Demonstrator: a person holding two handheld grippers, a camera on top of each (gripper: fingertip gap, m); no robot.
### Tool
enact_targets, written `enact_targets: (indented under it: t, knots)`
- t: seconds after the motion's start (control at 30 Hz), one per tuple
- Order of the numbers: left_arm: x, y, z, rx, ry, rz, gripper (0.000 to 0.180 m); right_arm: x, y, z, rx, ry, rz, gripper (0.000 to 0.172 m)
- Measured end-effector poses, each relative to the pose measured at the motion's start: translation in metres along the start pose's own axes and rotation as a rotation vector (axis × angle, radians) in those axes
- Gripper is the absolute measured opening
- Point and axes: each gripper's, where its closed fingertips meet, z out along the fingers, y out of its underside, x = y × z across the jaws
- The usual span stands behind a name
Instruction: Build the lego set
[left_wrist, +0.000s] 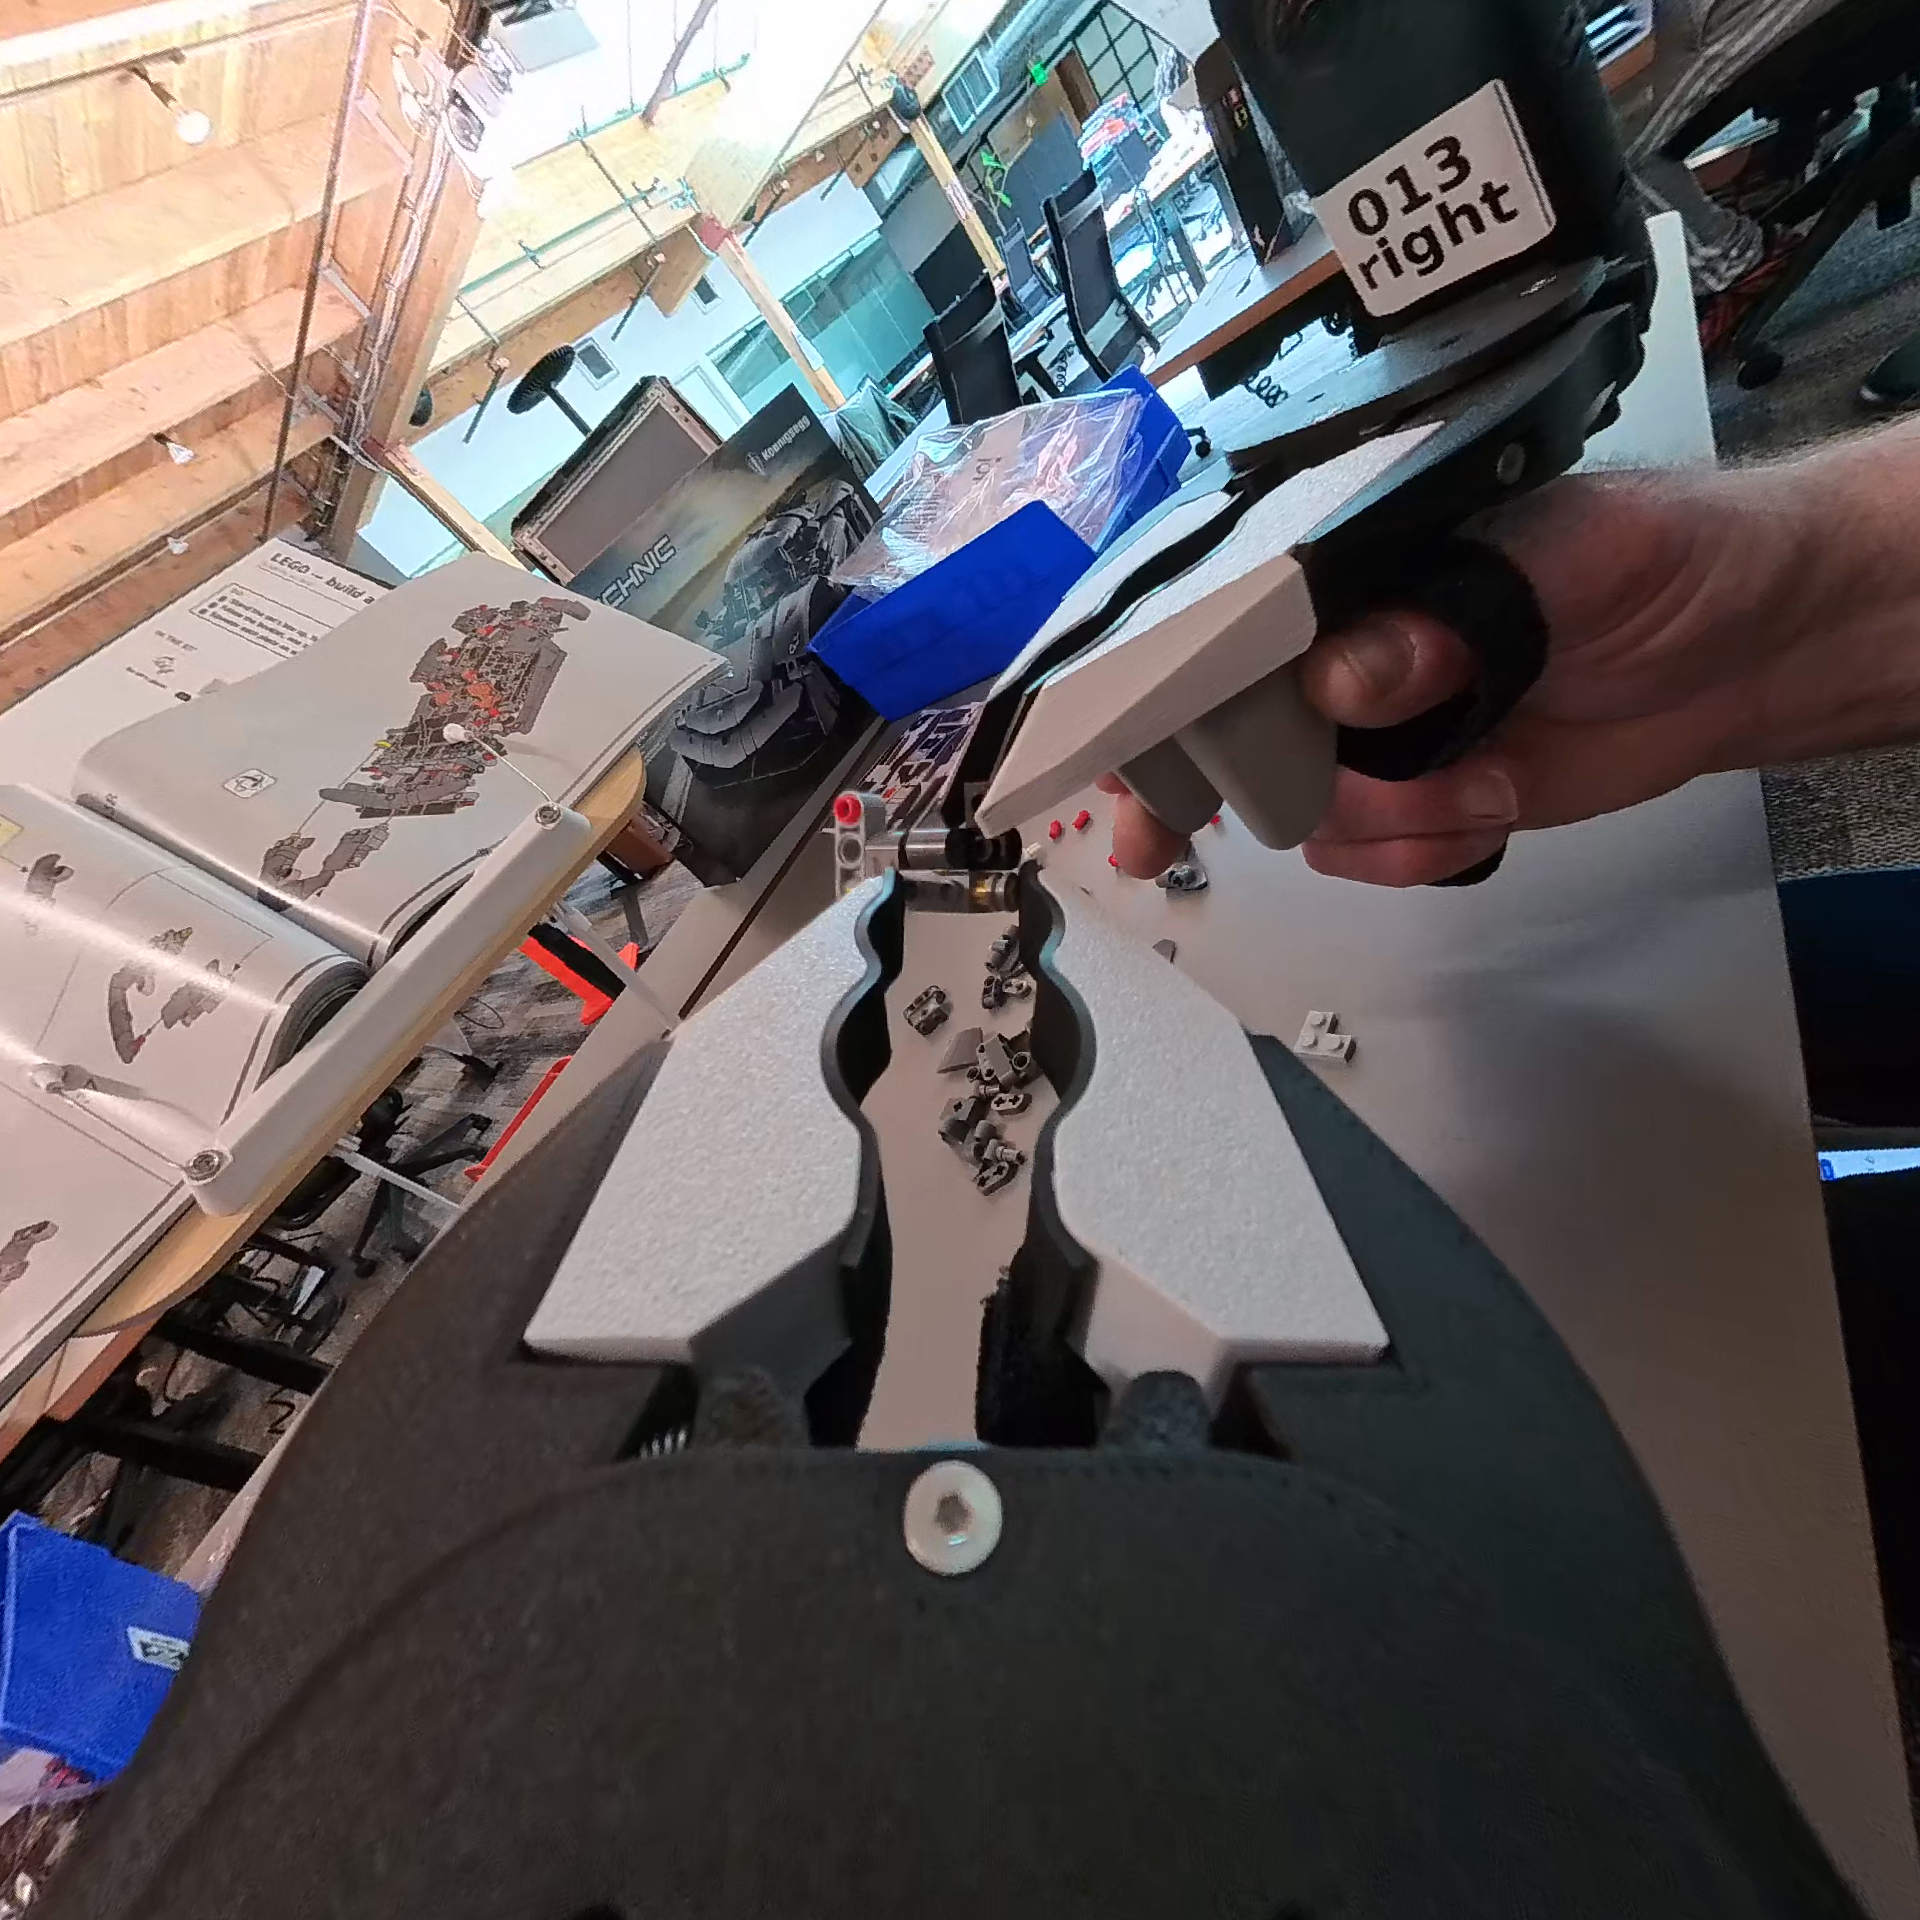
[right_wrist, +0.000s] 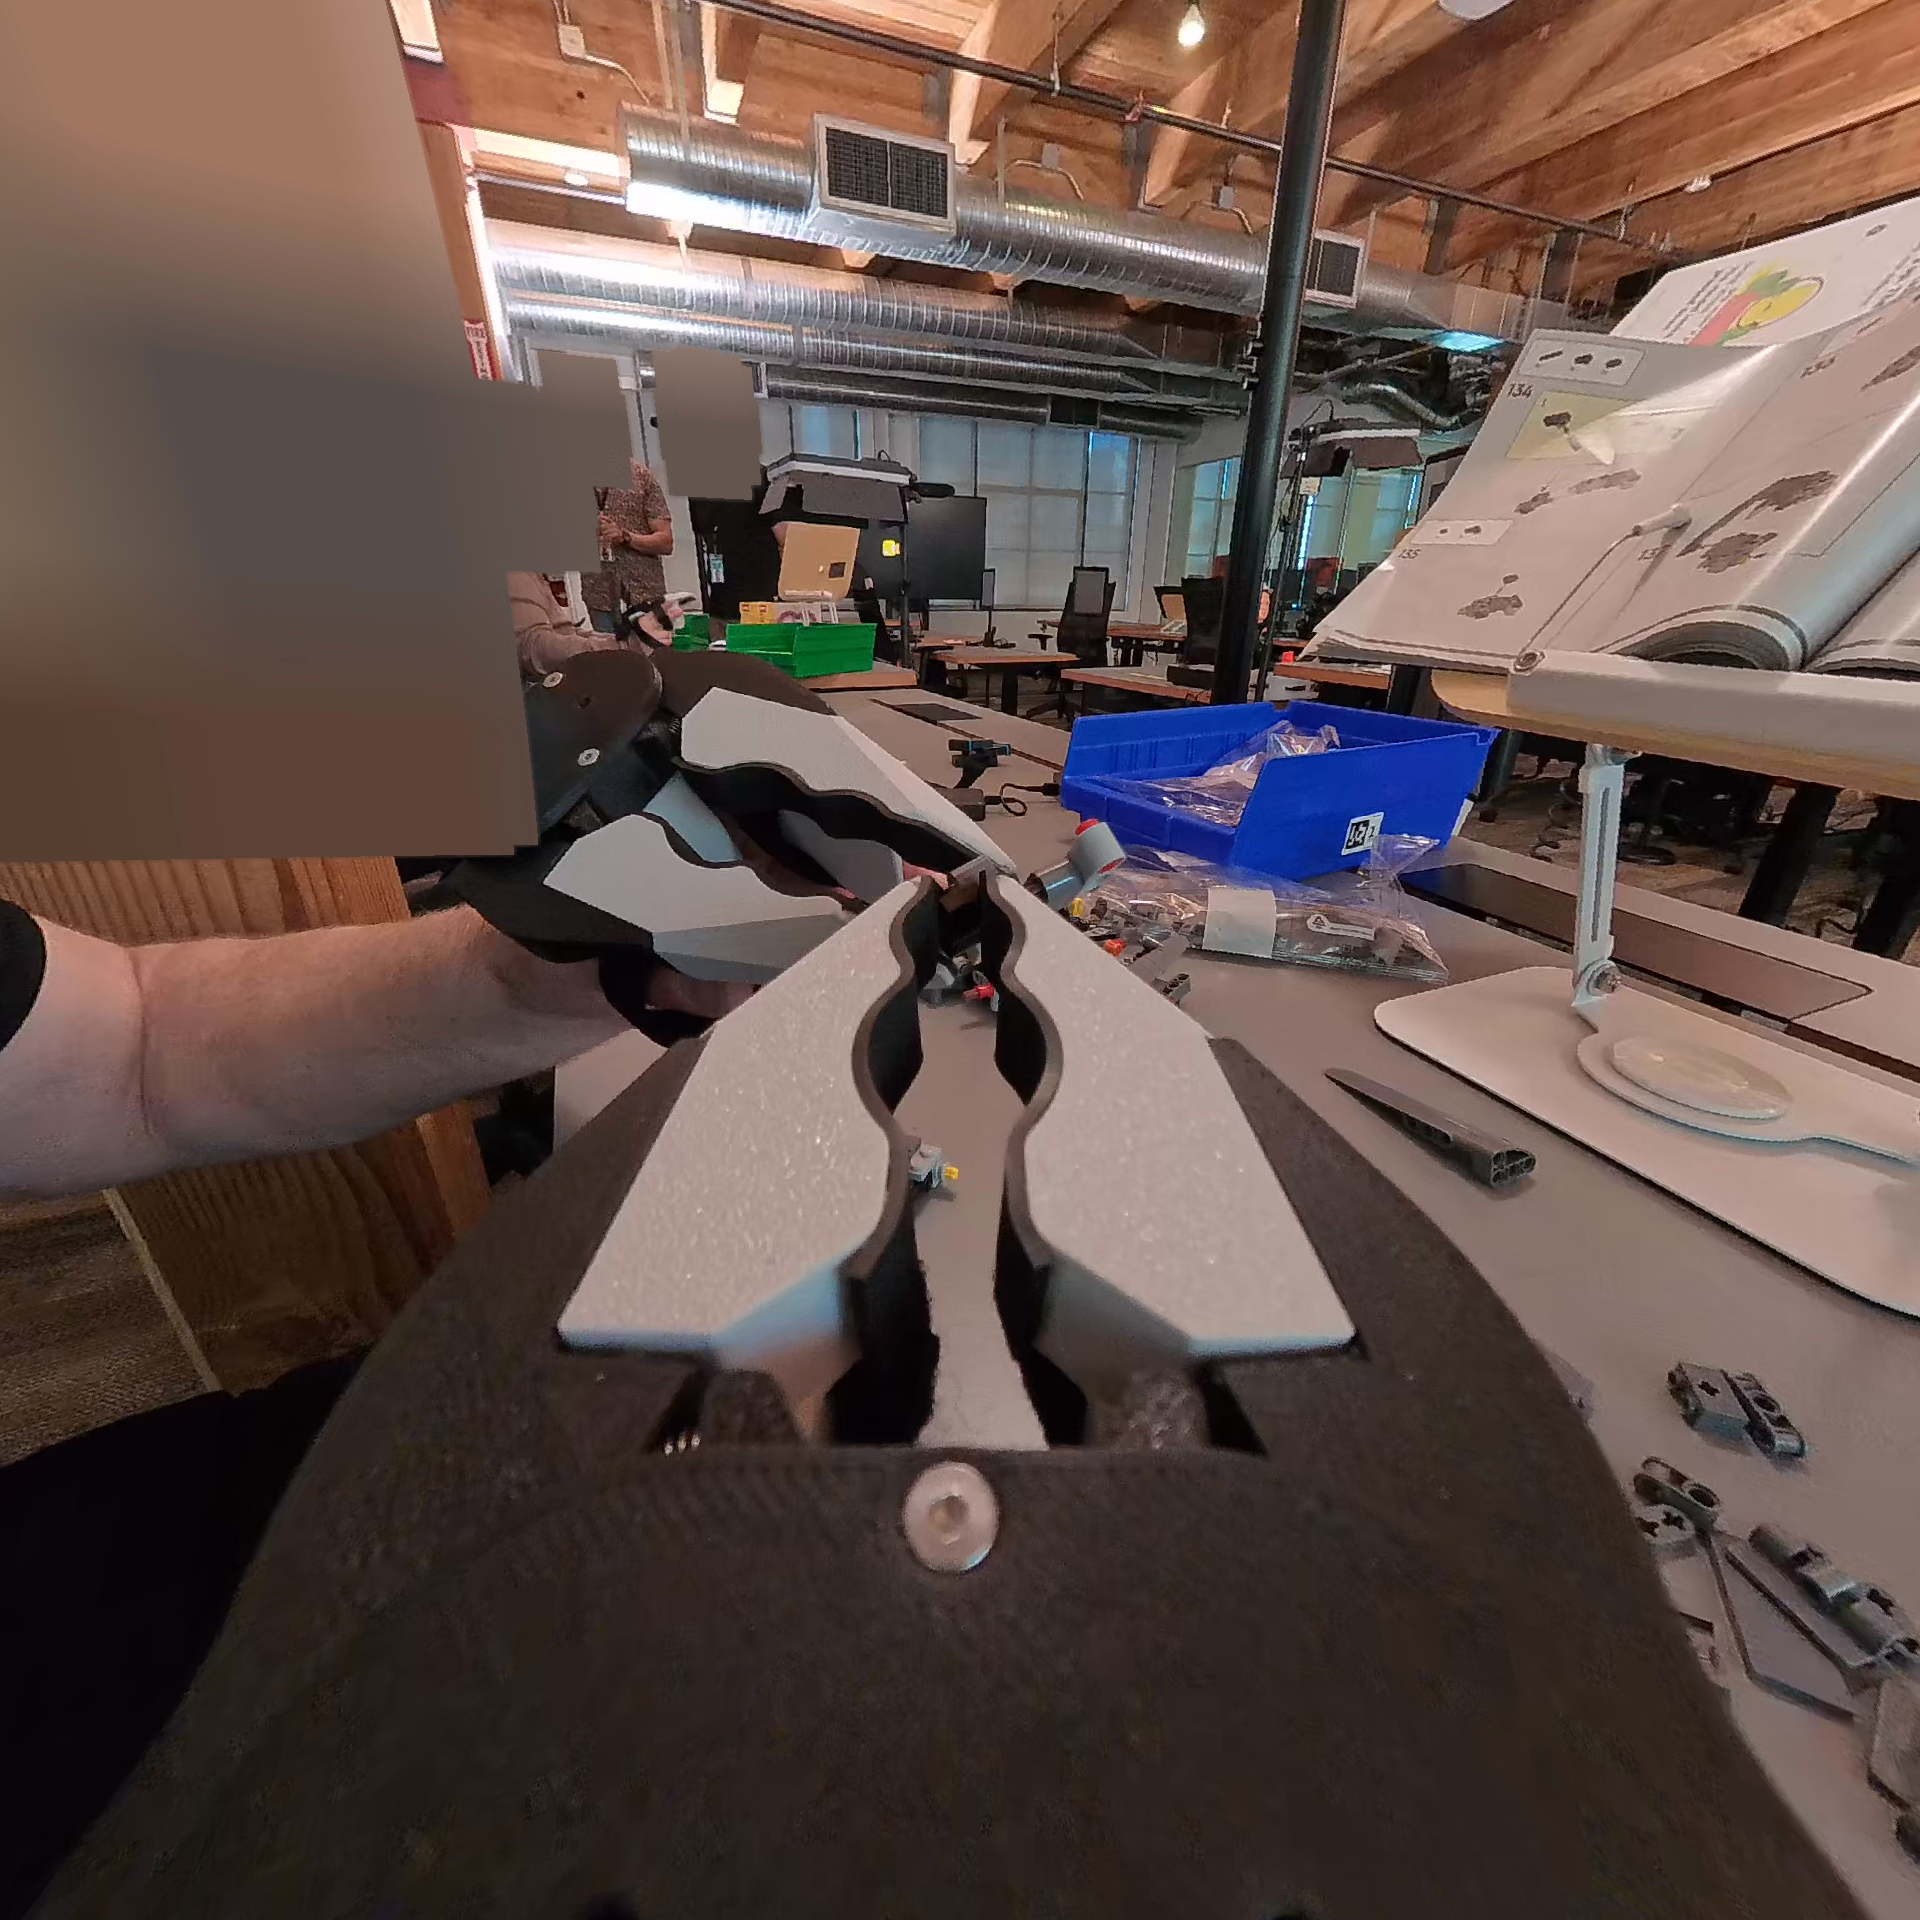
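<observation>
My left gripper (left_wrist: 961, 883) is pinching a small grey brick assembly (left_wrist: 940, 868) above the desk (left_wrist: 1455, 1039). My right gripper (right_wrist: 958, 883) is seemingly clamping a small dark part against it. Uneven pressure could be twisting it loose onto the scattered grey pieces (left_wrist: 987, 1081).

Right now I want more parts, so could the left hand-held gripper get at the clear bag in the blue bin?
Probably not as things stand: the left hand-held gripper is clamped on a small grey assembly, and the right hand-held gripper lies between it and the blue bin.
</observation>
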Motion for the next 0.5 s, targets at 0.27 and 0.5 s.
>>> enact_targets:
  t: [0.27,0.5]
  knots:
    - [-0.0005,0.0016,0.0008,-0.006,0.006,0.001,0.020,0.0013,0.0012,0.0006,-0.009,-0.005,-0.003,0.005]
    - [0.0010,0.0002,0.0022,0.000,0.020,-0.011,0.019,-0.0014,-0.0006,0.0003,-0.025,-0.001,-0.055,0.009]
